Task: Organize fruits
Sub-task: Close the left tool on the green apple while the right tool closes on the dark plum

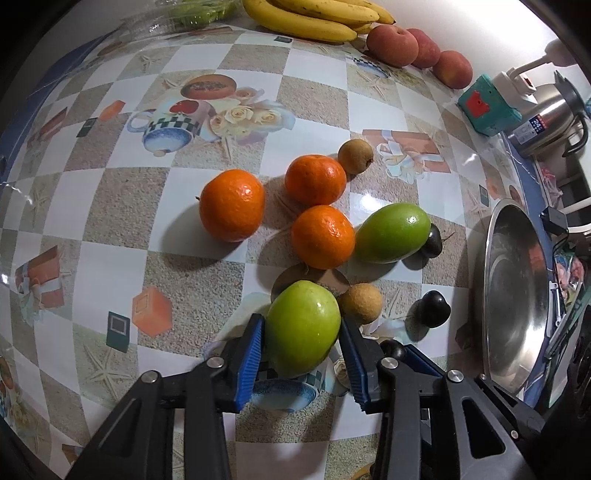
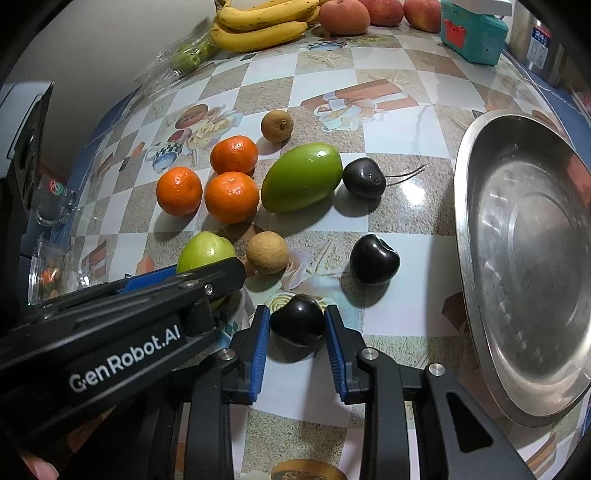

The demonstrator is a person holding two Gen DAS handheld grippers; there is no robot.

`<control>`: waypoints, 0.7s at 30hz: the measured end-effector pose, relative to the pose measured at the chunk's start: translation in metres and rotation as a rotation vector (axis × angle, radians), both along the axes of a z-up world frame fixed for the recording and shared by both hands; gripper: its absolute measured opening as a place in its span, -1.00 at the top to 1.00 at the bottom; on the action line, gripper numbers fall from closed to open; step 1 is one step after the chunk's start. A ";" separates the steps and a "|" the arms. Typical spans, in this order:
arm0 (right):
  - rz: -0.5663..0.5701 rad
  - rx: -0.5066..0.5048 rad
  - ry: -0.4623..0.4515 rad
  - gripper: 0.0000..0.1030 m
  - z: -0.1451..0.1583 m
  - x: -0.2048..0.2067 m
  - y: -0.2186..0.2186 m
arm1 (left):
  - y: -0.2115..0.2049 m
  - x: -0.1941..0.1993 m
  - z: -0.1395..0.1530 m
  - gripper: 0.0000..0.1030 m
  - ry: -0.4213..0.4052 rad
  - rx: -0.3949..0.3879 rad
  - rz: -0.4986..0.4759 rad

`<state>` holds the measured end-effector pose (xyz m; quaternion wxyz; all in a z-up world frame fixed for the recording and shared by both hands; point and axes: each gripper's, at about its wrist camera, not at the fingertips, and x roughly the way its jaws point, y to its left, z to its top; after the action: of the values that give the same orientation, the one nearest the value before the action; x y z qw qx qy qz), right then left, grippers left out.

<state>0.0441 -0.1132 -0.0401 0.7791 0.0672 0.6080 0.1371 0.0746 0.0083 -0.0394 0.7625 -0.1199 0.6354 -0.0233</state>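
Note:
My left gripper (image 1: 301,320) points down at the table and is shut on a round green fruit (image 1: 303,334), with a blue pad against each side. That fruit (image 2: 205,251) also shows in the right wrist view, behind the left gripper's black finger (image 2: 207,275). Just to its right, my right gripper (image 2: 296,311) is shut on a small dark cherry-like fruit (image 2: 297,325) that rests on the tablecloth. Loose ahead lie three oranges (image 1: 232,205), a long green fruit (image 1: 393,232), two brown longans (image 2: 266,253) and two more dark fruits (image 2: 373,260).
A wide steel bowl (image 2: 476,229) stands at the right, close to the right gripper. At the table's far edge are bananas (image 1: 306,18), three peaches (image 1: 393,44), a teal box (image 1: 487,105) and a steel kettle (image 1: 554,114). Clear plastic packaging (image 2: 177,55) lies far left.

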 end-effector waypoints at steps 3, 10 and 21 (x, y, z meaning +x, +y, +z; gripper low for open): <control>-0.002 0.002 0.003 0.40 0.001 -0.001 0.000 | 0.002 -0.003 0.002 0.15 -0.002 0.002 0.005; -0.011 0.029 0.015 0.40 0.001 -0.004 -0.002 | 0.004 -0.003 0.015 0.15 -0.035 -0.011 0.009; -0.026 0.098 -0.054 0.40 0.032 -0.013 -0.010 | 0.015 -0.013 0.058 0.15 -0.165 -0.035 0.027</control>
<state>0.0313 -0.1229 -0.0078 0.7928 0.1095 0.5783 0.1585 0.0619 0.0229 0.0190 0.8104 -0.1394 0.5681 -0.0337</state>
